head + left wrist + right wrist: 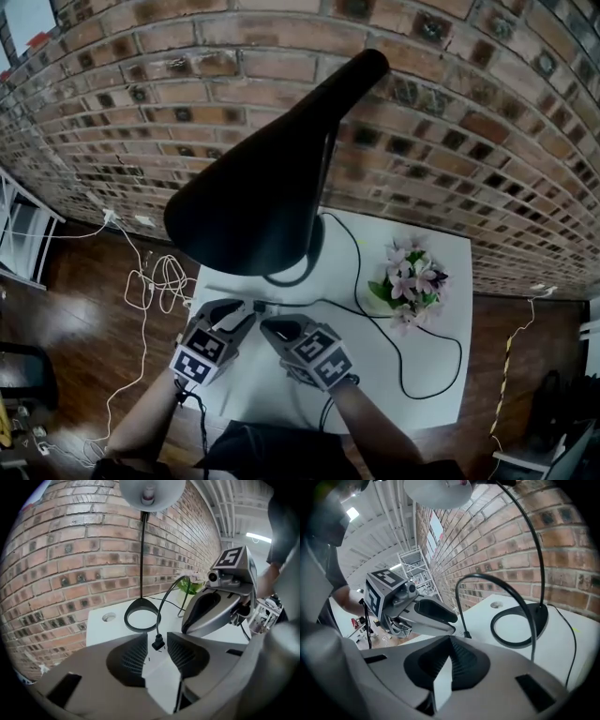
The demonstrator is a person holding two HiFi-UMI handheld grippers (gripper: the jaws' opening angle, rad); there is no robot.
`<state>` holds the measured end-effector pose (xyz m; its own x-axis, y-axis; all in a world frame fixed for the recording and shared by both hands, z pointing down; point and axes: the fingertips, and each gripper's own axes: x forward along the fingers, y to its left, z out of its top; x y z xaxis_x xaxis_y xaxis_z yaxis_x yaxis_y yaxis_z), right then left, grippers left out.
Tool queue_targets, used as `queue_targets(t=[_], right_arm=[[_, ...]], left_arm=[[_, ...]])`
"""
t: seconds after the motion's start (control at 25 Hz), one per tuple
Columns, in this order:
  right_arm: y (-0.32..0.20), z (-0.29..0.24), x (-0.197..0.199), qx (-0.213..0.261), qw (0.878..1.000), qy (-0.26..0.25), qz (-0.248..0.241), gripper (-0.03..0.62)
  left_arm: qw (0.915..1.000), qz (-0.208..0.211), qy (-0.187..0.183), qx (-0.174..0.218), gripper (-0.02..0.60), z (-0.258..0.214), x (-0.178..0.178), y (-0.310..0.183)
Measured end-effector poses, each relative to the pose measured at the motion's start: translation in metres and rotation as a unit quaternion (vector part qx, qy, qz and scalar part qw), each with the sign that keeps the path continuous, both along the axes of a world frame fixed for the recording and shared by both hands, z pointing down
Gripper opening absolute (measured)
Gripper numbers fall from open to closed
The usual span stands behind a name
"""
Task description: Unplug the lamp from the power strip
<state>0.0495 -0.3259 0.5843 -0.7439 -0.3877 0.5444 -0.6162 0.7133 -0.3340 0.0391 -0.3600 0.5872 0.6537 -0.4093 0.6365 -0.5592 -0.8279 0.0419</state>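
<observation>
The black lamp (272, 178) stands on a white table (422, 375), its ring base (142, 616) near the brick wall. Its cable arcs down to a black plug (158, 642) that stands upright on a white surface. This looks like the power strip (225, 292), which is hard to tell from the table. My left gripper (158, 637) is open, with the plug in the gap between its tips and the pads clear of it. My right gripper (450, 639) is shut and empty, close beside the left gripper (426, 616), with the plug (466, 633) just ahead of it.
A pot of pink flowers (411, 277) sits at the table's right side, and the lamp cable (412, 375) loops in front of it. White cords (155, 281) lie on the wooden floor to the left. The brick wall (469, 112) runs close behind the table.
</observation>
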Motion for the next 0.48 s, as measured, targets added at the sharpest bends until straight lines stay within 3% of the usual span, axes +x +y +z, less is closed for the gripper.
queue_targets(t=[0.48], right_arm=[[-0.008,0.032,0.004,-0.023,0.999,0.031,-0.024,-0.009]], left_arm=[[0.9982,0.021,-0.055,-0.009,0.150,0.039,0.014,-0.008]])
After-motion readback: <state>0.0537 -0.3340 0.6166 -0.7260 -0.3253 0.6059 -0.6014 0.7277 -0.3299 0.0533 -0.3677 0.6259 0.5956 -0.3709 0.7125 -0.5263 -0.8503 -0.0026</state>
